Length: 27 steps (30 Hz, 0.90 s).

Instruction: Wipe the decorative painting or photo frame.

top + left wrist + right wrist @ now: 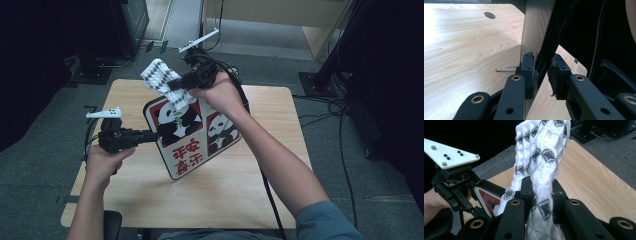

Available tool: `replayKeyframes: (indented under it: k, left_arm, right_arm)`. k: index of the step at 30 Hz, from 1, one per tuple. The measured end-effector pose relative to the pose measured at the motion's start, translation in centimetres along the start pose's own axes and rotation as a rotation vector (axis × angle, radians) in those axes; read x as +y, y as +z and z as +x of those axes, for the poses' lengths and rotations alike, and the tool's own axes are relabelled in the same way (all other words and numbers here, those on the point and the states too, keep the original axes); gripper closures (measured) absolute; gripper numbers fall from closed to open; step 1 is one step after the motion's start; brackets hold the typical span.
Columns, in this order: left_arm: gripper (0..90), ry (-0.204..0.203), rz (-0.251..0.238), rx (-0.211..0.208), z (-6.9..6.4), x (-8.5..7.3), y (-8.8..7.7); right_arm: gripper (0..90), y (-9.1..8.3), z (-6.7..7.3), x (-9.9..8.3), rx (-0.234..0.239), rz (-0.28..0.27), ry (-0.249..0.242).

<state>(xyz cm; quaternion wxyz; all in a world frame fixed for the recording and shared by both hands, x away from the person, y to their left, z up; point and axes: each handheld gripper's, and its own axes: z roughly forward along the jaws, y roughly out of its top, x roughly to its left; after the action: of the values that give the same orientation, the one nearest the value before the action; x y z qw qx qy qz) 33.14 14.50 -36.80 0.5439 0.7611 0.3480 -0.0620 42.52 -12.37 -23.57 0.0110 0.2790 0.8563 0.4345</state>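
Two items in hand, both placed relative to the panda board point(192, 137).

Item one: panda board, a flat printed panel with red characters, held tilted above the tabletop point(225, 190). Judged stiff, light, smooth-faced; best taken by a thin edge. The left gripper point(150, 135) is clenched on its left edge; in the left gripper view the pads pinch the panel's edge point(534, 37).

Item two: knitted cloth point(162, 80), white with dark diamonds, lying against the board's upper corner. Judged soft, light, unbreakable; any bunched fold will do. The right gripper point(541, 195) is clamped on a gathered fold of it.
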Motion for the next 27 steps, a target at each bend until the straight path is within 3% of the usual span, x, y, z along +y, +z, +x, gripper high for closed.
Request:
replayKeyframes:
  k: [27]
  left_arm:
    - [76.1,0.002,0.003,0.000,0.0,0.0,0.0]
  right_arm:
    - [78.7,-1.6,-2.5,-1.4,-0.033,-0.071,0.020]
